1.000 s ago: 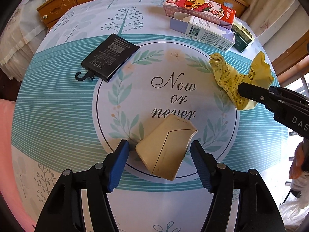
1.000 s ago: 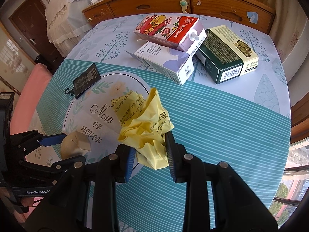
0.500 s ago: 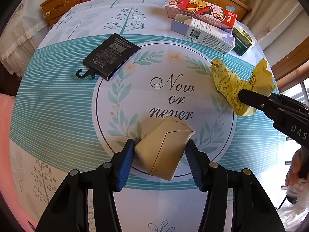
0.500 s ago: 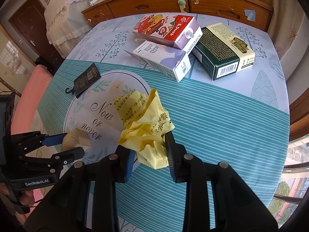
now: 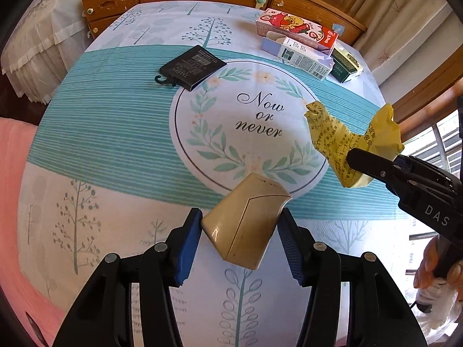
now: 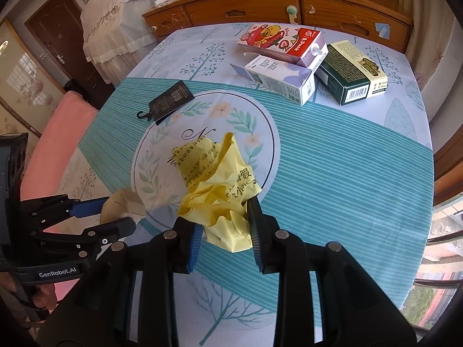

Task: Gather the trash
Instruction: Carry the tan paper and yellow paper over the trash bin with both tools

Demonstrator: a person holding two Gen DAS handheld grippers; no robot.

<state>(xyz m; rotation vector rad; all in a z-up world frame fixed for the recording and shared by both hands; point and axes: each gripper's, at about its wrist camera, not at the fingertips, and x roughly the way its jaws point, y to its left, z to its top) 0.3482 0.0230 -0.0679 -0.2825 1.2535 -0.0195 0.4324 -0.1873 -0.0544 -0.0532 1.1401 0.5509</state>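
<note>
Left gripper [image 5: 240,232] has closed its fingers on the beige packet [image 5: 246,219], now lifted off the near table [image 5: 115,133]. Right gripper [image 6: 222,231] still clamps the yellow wrapper [image 6: 217,190]. Both ready for binning.

The left gripper [image 5: 239,232] squeezed its jaws onto the tan box [image 5: 246,219] and pulled it back off the round picture toward the near edge of the table [image 5: 115,133]. The boxes at the far side look farther away.
</note>
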